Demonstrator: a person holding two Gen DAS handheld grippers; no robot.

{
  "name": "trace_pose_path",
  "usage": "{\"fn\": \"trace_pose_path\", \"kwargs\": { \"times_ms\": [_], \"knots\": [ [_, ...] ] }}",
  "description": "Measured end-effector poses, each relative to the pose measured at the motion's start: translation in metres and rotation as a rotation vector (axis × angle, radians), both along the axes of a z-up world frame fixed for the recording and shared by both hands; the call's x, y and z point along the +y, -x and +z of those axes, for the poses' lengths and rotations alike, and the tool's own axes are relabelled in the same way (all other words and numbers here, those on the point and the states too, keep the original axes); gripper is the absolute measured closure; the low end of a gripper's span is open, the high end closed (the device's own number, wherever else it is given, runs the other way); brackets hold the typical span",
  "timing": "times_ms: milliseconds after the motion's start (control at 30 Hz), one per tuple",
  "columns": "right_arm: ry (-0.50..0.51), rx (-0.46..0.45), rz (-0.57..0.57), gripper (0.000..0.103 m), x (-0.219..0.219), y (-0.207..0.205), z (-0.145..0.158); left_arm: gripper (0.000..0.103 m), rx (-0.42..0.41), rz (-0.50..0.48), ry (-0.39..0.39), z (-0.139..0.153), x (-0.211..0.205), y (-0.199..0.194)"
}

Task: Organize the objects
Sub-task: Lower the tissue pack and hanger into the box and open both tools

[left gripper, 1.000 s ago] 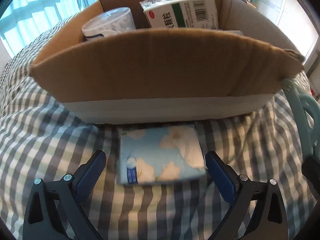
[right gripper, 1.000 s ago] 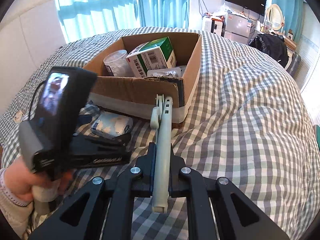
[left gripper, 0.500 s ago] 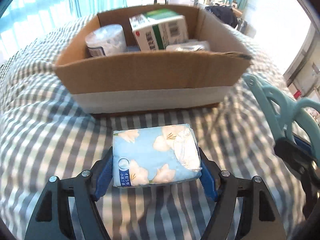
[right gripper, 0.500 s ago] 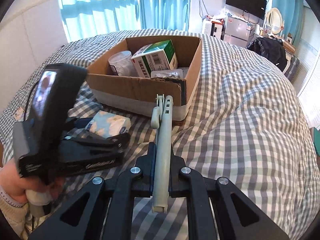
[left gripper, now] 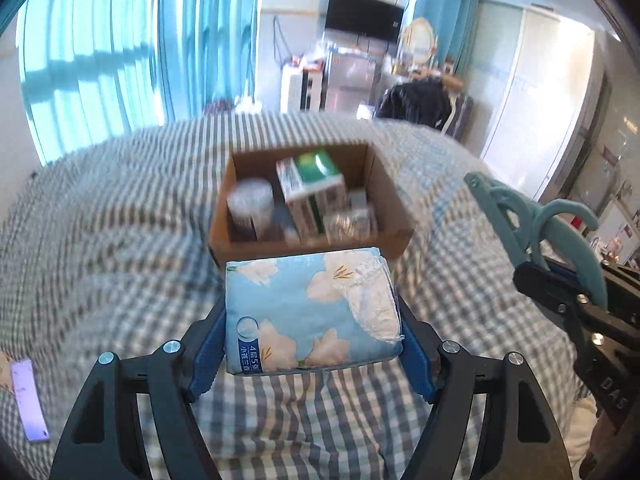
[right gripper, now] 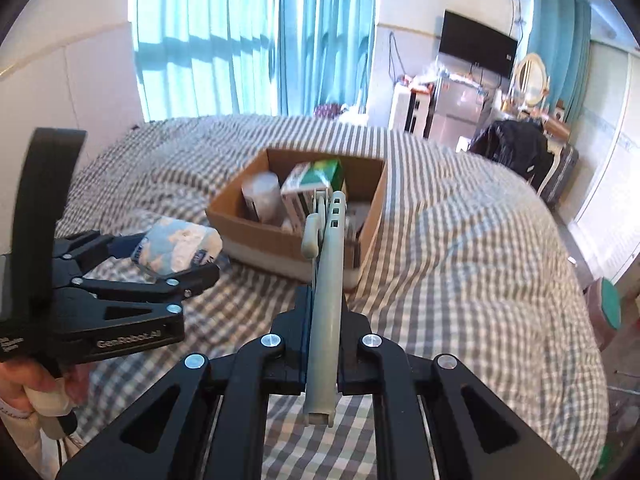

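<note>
My left gripper point(left gripper: 312, 340) is shut on a blue tissue pack with white flowers point(left gripper: 308, 312) and holds it well above the bed, short of the cardboard box point(left gripper: 240, 236). The pack also shows in the right wrist view point(right gripper: 176, 248). The box point(right gripper: 260, 232) holds a green-and-white carton point(left gripper: 308, 192), a clear round container point(left gripper: 250, 206) and small wrapped items. My right gripper point(right gripper: 322, 308) is shut on a pale green plastic hanger point(right gripper: 326, 280), seen edge-on, its hook end toward the box. The hanger shows in the left wrist view point(left gripper: 556, 232) at the right.
The bed has a grey-and-white checked cover point(right gripper: 460, 240). A small purple object point(left gripper: 28, 404) lies at the bed's left edge. Blue curtains point(right gripper: 248, 36), a TV point(right gripper: 478, 46), a black bag point(right gripper: 516, 144) and furniture stand beyond the bed.
My left gripper closed on the tissue pack and lifted it off the bed, rising and pulling back from the box. My right gripper rose a little with the hanger.
</note>
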State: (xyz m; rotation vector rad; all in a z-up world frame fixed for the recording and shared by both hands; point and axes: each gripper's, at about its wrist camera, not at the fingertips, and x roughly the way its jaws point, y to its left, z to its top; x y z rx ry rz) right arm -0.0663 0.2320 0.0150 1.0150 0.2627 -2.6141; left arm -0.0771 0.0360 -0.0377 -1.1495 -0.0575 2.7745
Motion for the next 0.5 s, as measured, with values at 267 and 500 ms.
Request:
{"fn": "trace_pose_path", "kwargs": {
  "times_ms": [267, 500],
  "knots": [
    [0.026, 0.109, 0.002, 0.094, -0.016, 0.023, 0.048, 0.026, 0.110, 0.004, 0.002, 0.050, -0.008, 0.029],
    [0.079, 0.116, -0.008, 0.094, -0.035, 0.092, 0.055, 0.026, 0.143, 0.028, -0.002, 0.061, -0.018, 0.090]
  ]
}}
